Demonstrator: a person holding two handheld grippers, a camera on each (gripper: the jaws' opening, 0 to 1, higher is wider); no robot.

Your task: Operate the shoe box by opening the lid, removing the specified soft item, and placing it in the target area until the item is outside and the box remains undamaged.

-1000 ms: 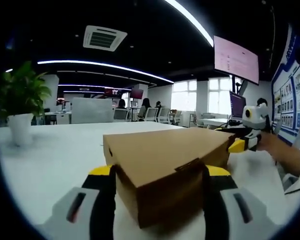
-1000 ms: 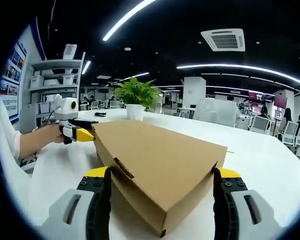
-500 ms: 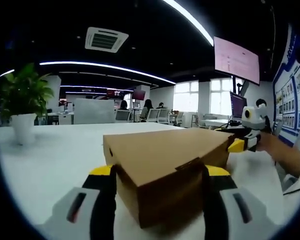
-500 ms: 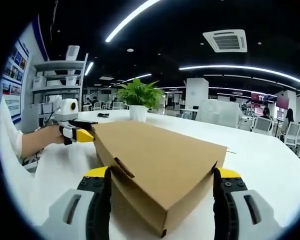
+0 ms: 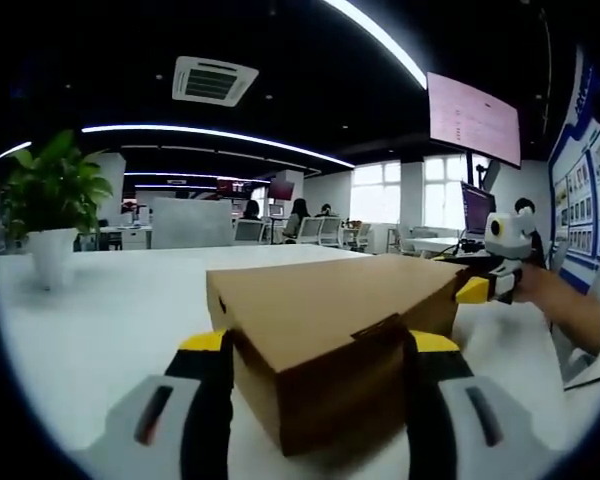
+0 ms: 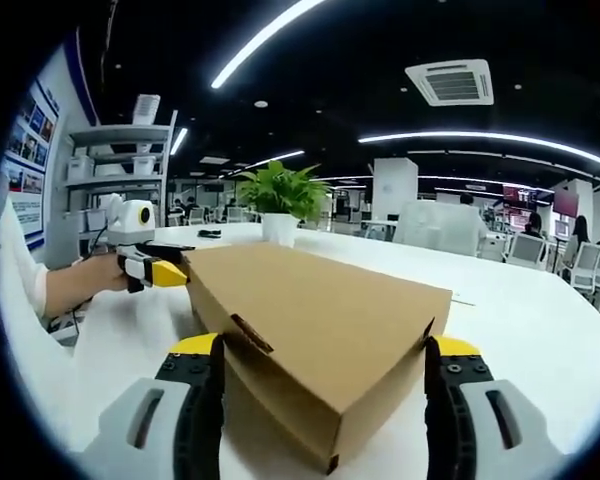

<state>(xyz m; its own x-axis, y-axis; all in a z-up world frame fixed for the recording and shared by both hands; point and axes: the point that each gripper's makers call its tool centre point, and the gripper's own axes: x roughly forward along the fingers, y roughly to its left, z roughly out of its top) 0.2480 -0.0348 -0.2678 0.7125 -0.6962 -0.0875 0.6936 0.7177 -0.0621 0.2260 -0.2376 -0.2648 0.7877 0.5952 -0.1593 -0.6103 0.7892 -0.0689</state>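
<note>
Shoe box (image 5: 330, 330) (image 6: 320, 330): plain brown cardboard, matte, lid shut, lying flat on white table (image 5: 110, 330). Long axis runs gripper to gripper, one end toward each. Left gripper (image 5: 315, 410) spread, jaws flanking one end; right gripper (image 6: 320, 415) likewise at the other. Jaw-to-cardboard contact unclear. No legible printing on box.
</note>
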